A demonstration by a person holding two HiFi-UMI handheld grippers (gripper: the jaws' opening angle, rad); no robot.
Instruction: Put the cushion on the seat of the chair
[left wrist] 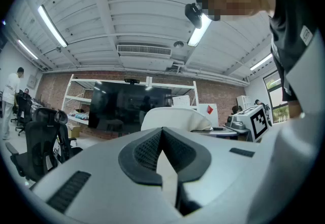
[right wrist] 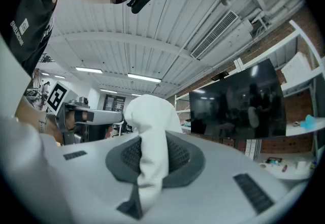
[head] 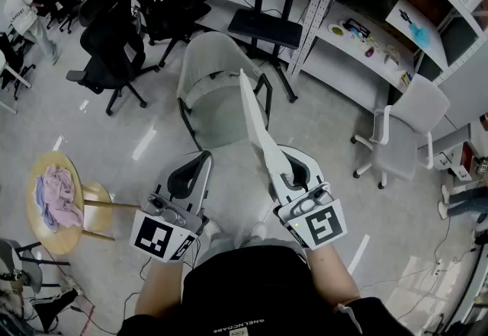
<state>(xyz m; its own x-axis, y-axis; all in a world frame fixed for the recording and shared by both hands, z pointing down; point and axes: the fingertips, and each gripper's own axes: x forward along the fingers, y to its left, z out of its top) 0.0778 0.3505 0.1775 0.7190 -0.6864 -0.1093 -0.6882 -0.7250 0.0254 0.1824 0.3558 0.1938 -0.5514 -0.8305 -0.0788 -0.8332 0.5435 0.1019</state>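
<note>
- The flat white fabric cushion (head: 255,121) hangs edge-up in the air above the pale grey shell chair (head: 217,94), not on its seat.
- Judged step: carrying it over. Next it needs tipping flat and lowering onto the seat.
- The right gripper (head: 284,167) is clamped on the cushion's lower edge.
- The left gripper (head: 200,163) has its jaws together, seemingly holding nothing.
</note>
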